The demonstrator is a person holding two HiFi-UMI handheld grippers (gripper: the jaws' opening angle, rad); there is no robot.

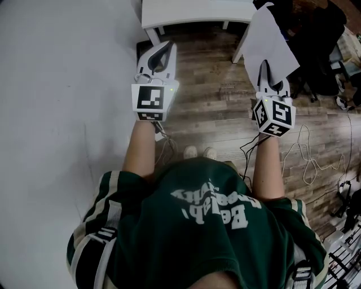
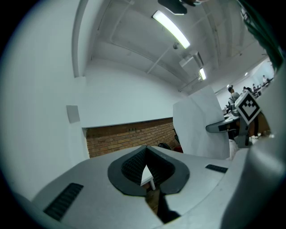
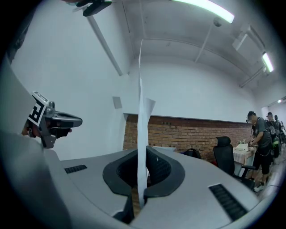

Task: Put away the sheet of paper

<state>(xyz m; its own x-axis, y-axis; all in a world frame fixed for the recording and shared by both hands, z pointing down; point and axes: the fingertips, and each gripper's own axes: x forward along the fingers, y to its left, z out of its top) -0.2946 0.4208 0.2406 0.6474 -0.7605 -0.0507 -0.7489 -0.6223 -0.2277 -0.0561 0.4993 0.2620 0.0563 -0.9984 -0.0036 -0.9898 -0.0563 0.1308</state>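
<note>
A person's right gripper point(image 1: 265, 69) pinches the lower edge of the sheet of paper point(image 1: 272, 40), which stands upright above its jaws, while the left gripper point(image 1: 168, 48) alongside is pressed together on nothing; so slim a hold could let the sheet flop, crease or slip before the white table point(image 1: 192, 12) ahead.

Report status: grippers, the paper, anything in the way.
Left gripper shut, empty. Right gripper shut on sheet of paper, held up off the floor. White table ahead; nothing seen blocking.
</note>
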